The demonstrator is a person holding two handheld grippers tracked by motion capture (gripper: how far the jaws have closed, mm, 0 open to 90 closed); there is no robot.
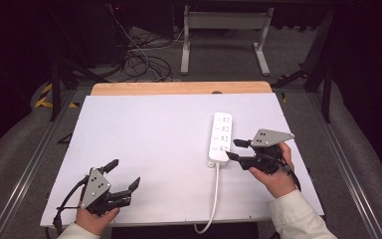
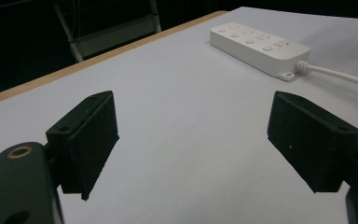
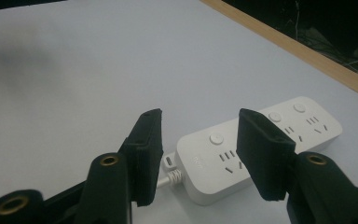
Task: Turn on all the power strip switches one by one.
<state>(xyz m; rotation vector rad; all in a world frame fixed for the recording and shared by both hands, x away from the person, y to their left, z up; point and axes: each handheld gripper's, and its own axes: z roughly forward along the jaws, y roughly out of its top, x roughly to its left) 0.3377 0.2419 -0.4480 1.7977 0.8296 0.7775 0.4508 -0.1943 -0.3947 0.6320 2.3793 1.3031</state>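
From above, the right claw (image 1: 233, 149) hovers part-open just beside the white power strip's (image 1: 220, 139) cable end on the counter (image 1: 144, 139); the left claw (image 1: 124, 175) gapes wide, empty, well apart. Its own view shows the strip far ahead. The right claw's view shows the strip's end just beyond its empty jaws.

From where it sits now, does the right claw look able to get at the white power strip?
Probably yes. The right claw hovers at the cable end of the power strip, jaws apart with nothing between them, and nothing stands in between; the table around it is bare.
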